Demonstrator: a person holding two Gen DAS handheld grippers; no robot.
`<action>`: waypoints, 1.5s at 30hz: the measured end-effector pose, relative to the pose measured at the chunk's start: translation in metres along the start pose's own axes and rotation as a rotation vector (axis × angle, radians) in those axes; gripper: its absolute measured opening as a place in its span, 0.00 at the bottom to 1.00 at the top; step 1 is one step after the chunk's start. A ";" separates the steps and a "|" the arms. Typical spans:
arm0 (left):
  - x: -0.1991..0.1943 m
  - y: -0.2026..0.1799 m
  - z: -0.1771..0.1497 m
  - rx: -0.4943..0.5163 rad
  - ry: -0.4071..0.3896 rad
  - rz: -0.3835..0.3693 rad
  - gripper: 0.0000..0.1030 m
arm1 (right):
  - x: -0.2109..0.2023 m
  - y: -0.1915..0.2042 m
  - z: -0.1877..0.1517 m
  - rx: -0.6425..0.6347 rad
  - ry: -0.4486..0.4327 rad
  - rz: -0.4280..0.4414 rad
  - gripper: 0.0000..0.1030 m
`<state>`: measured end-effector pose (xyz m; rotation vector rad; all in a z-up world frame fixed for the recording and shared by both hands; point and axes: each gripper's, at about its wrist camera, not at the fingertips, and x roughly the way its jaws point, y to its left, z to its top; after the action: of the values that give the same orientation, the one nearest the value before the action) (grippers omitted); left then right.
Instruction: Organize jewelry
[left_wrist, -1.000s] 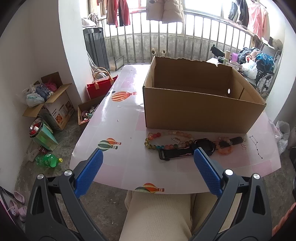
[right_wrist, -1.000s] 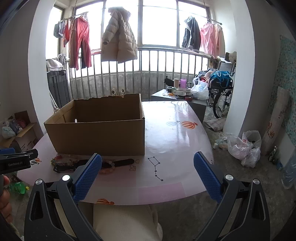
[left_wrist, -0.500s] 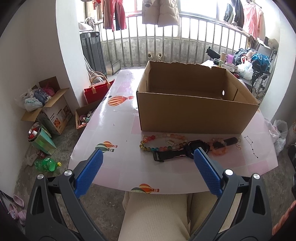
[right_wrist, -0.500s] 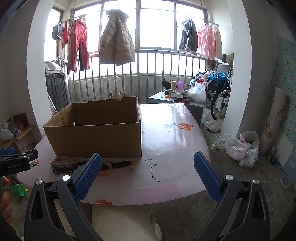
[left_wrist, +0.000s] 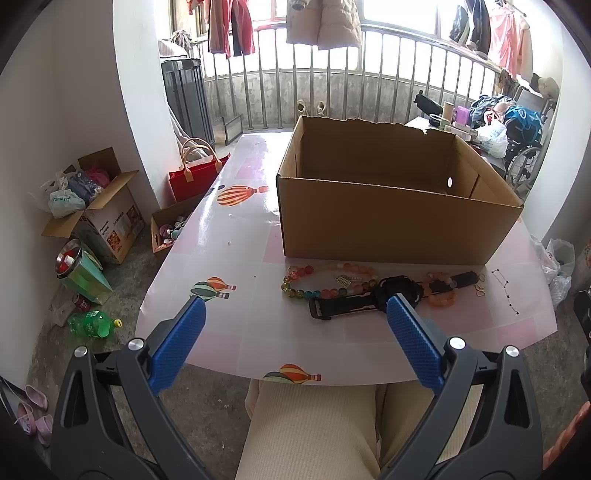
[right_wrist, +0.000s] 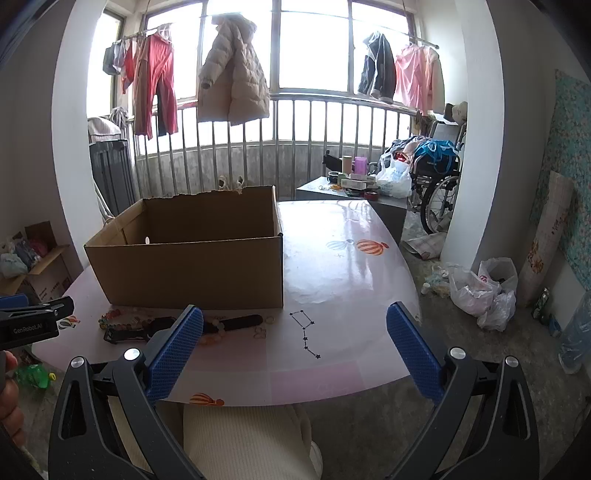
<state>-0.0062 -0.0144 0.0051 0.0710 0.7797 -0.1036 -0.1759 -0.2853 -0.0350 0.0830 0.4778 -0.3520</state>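
Observation:
An open cardboard box (left_wrist: 388, 221) (right_wrist: 192, 269) stands on a pink table (left_wrist: 240, 229) (right_wrist: 343, 280). In front of it lie a coloured bead necklace (left_wrist: 317, 284) (right_wrist: 114, 319), a black watch (left_wrist: 369, 301) (right_wrist: 236, 322), an orange bead bracelet (left_wrist: 441, 297) and small rings (left_wrist: 480, 290) (right_wrist: 260, 332). My left gripper (left_wrist: 293, 343) hovers open over the table's near edge, short of the jewelry. My right gripper (right_wrist: 295, 347) is open too, right of the jewelry, with nothing between its blue pads.
A person's cream-trousered knees (left_wrist: 314, 432) sit under the table's near edge. Boxes, a red bag (left_wrist: 194, 173) and a green bottle (left_wrist: 92, 325) clutter the floor on the left. A side table (right_wrist: 354, 192), wheelchair (right_wrist: 439, 184) and plastic bags (right_wrist: 480, 291) stand on the right.
Both grippers have drawn back and risen slightly, so the box and jewelry sit a little farther off in view. Neither gripper's opening changed.

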 end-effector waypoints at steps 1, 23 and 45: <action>0.000 0.000 0.000 0.000 0.001 0.000 0.92 | 0.000 0.000 0.000 -0.001 0.000 0.000 0.94; 0.001 0.001 0.000 -0.001 0.002 0.001 0.92 | 0.001 0.001 0.000 -0.001 0.002 0.001 0.94; 0.006 0.004 0.001 0.001 0.018 0.004 0.92 | 0.007 0.004 -0.002 -0.002 0.017 0.003 0.94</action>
<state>-0.0011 -0.0107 0.0014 0.0744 0.7973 -0.0994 -0.1696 -0.2840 -0.0397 0.0850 0.4944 -0.3484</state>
